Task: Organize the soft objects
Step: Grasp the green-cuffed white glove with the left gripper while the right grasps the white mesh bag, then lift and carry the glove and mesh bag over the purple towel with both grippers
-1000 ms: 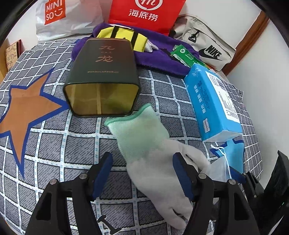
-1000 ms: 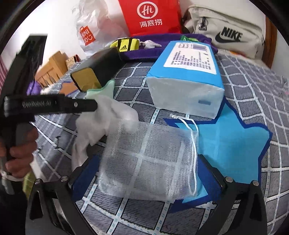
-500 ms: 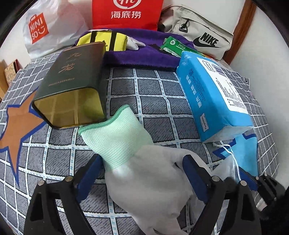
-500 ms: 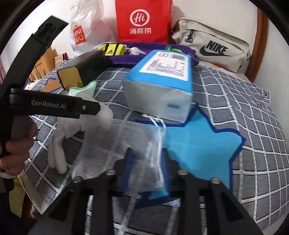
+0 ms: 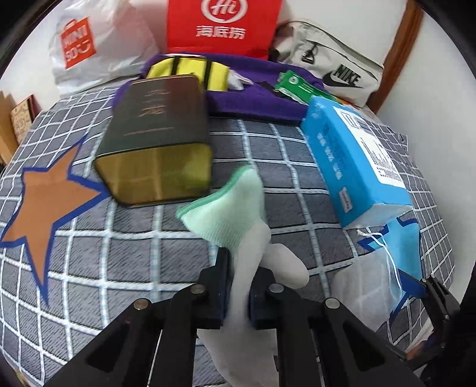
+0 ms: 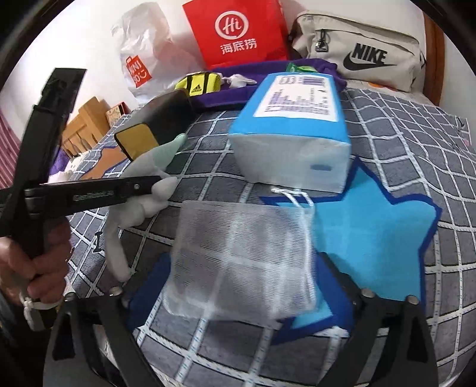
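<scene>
- White glove (image 5: pixel 247 268) with mint-green cuff: lifted off the grid-pattern bedspread (image 5: pixel 134 262), pinched mid-palm in the left gripper (image 5: pixel 236 285), tongs clamped together on it. Cuff points toward the tin, fingers hang below.
- White mesh drawstring pouch (image 6: pixel 244 259): lies flat on the bedspread, partly over a blue star patch (image 6: pixel 372 238). It sits between the tongs of the right gripper (image 6: pixel 241 285), which are opening and stand wide apart, pads not pressing it.
- Left gripper's side arm reads "GenRobot.AI", blurred; a hand (image 6: pixel 32 262) holds its handle.
- Dark tin (image 5: pixel 157 148), gold Chinese characters, lies on its side just beyond the cuff.
- Blue tissue pack (image 5: pixel 357 166), white printed label, unreadable.
- Back row: "MINISO" bag (image 5: pixel 89 50), red "Hi 海底捞" bag (image 5: pixel 220 26), beige "NIKE" bag (image 5: pixel 333 65), yellow adidas item (image 6: pixel 199 84) on purple cloth (image 5: pixel 255 98).
</scene>
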Tool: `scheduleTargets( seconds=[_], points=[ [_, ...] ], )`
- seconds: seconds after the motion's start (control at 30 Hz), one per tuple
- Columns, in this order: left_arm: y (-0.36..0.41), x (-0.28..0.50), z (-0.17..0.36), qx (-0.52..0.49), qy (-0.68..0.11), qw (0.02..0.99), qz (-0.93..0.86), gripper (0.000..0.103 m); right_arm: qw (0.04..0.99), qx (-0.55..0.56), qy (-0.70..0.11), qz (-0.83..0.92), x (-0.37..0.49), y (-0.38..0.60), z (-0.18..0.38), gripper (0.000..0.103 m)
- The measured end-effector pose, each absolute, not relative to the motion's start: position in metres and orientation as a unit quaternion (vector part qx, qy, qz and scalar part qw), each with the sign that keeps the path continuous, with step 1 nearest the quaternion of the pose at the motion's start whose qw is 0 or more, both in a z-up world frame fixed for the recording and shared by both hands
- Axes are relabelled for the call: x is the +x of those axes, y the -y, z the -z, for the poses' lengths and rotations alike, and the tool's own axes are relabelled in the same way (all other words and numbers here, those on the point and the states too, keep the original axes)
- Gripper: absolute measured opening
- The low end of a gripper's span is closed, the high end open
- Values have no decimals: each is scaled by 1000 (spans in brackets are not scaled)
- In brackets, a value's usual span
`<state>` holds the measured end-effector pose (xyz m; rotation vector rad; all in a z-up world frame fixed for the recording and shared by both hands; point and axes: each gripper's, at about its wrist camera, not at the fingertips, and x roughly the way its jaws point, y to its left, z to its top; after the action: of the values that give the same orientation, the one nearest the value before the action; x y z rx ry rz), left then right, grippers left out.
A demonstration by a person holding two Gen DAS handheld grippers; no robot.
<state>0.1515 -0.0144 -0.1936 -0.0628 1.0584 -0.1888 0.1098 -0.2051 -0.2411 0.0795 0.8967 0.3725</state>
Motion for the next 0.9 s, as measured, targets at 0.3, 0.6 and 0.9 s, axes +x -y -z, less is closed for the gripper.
scheduleTargets(
  seconds=[0.3,0.6,0.9],
  points=[
    [-15,146,190,-50,-499,862,81,11,893,-49,-432,-119,111,171,250,102],
    [-28,143,173,-68,-481,868,107,11,892,-60,-430,-127,105,182,237,10],
    [-36,141,143,-86,-456,877,128,11,887,-27,-435,-154,104,201,218,8]
  ],
)
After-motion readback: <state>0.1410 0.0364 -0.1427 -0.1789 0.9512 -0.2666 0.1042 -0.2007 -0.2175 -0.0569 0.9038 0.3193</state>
